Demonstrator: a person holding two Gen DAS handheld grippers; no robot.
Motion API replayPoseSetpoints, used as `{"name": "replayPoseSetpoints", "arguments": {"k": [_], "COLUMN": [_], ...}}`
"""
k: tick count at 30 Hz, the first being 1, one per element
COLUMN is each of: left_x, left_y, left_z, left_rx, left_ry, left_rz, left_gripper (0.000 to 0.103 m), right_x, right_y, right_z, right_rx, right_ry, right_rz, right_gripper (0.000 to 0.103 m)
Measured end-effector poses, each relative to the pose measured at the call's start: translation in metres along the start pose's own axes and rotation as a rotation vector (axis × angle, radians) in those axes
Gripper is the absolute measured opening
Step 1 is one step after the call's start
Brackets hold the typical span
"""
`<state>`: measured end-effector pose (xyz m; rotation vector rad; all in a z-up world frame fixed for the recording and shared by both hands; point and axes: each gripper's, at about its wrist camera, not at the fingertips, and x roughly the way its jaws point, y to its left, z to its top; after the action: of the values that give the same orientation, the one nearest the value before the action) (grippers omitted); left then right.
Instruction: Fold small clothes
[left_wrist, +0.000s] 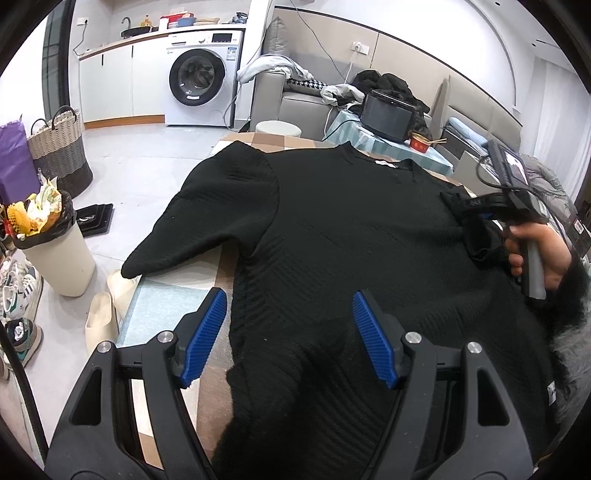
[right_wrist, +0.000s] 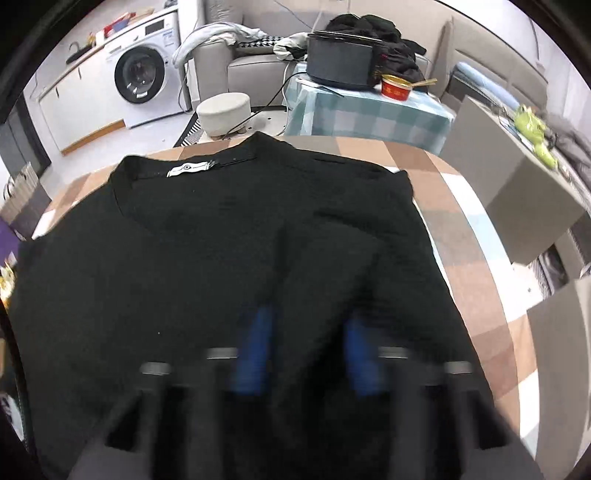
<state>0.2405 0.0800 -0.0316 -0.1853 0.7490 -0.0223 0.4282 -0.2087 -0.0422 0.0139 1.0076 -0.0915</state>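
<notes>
A white bin (left_wrist: 62, 254) full of trash stands on the floor at the left. A washing machine (left_wrist: 201, 77) is behind it; the words on it are too small to read. The black top (left_wrist: 351, 229) lies spread out flat on the checked table (right_wrist: 461, 236), one sleeve hanging off the left edge. A white tag (right_wrist: 190, 168) sits at its neck, too small to read. The left gripper (left_wrist: 290, 334) hangs wide open over the hem. The right gripper (left_wrist: 476, 208) pinches the other sleeve, with a hand (left_wrist: 539, 254) holding its handle.
</notes>
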Motion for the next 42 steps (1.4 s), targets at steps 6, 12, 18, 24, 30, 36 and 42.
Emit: {"name": "replayPoseSetpoints", "arguments": {"k": [6, 12, 18, 24, 30, 36, 42], "left_x": [0.002, -0.004, -0.007, -0.007, -0.006, 0.014, 0.064], "left_y": [0.002, -0.003, 0.001, 0.019, 0.071, 0.125, 0.157], "left_z": [-0.001, -0.001, 0.0, 0.007, 0.012, 0.016, 0.02], "left_rx": [0.001, 0.017, 0.003, -0.053, -0.23, -0.42, -0.509], "left_ry": [0.003, -0.005, -0.011, -0.01, 0.012, 0.06, 0.144], "left_rz": [-0.01, -0.005, 0.01, 0.065, 0.122, 0.101, 0.09], "left_gripper": [0.069, 0.069, 0.07, 0.07, 0.077, 0.077, 0.077], "right_x": [-0.05, -0.06, -0.06, -0.024, -0.064, -0.095, -0.123], "right_y": [-0.027, 0.003, -0.001, 0.009, -0.006, -0.031, -0.046], "right_z": [0.004, 0.017, -0.017, -0.069, -0.087, -0.104, -0.116], "right_rx": [0.141, 0.161, 0.059, -0.059, -0.06, 0.045, 0.092], "right_ry": [-0.176, -0.168, -0.116, 0.022, -0.019, -0.065, -0.103], "right_rz": [0.239, 0.521, 0.33, 0.297, 0.342, 0.367, 0.376], "right_gripper": [0.008, 0.053, 0.049, 0.042, 0.043, 0.055, 0.055]}}
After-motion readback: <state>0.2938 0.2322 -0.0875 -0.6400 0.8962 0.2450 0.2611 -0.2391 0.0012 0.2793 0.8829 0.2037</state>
